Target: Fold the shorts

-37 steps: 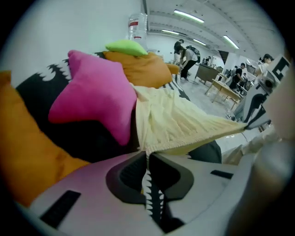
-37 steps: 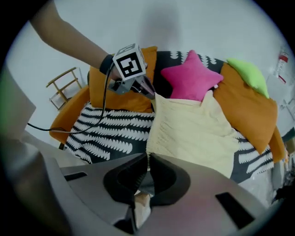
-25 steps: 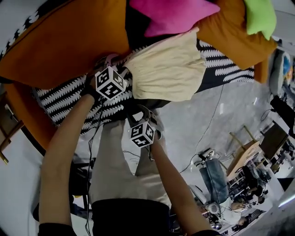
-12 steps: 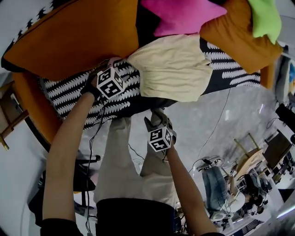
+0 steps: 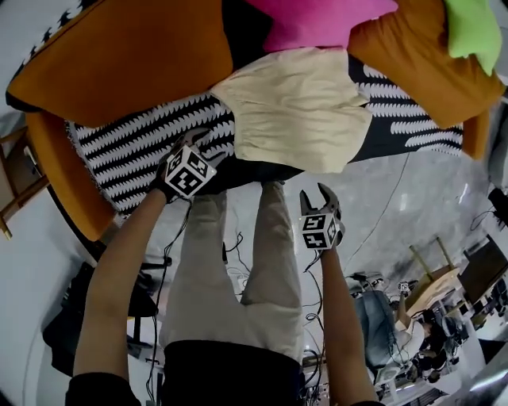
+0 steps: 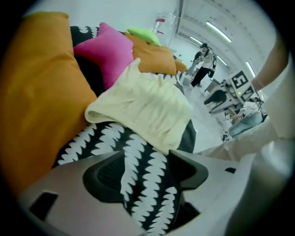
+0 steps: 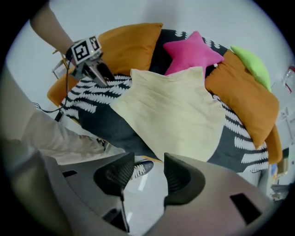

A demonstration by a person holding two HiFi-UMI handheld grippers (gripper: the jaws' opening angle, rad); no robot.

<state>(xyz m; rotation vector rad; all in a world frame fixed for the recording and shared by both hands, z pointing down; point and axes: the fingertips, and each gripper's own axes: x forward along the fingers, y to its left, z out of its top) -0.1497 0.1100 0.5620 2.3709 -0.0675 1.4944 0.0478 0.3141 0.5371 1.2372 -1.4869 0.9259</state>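
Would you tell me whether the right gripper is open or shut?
Open: the right gripper has its jaws apart, with only shiny grey floor and a dark laced shoe between them.

The shorts [image 5: 298, 111] are a plain, pale buttery yellow. Under them the cover [image 5: 135, 151] is black with rows of white saw-tooth stripes. The big cushion [image 5: 119, 55] and the smaller cushion [image 5: 421, 59] are burnt orange. The star cushion [image 5: 317, 20] is hot pink, and the corner cushion [image 5: 475, 24] is lime green. The trousers [image 5: 230, 293] are beige and the floor [image 5: 381, 198] is glossy grey, while the marker cube [image 5: 188, 171] shows black-and-white squares.
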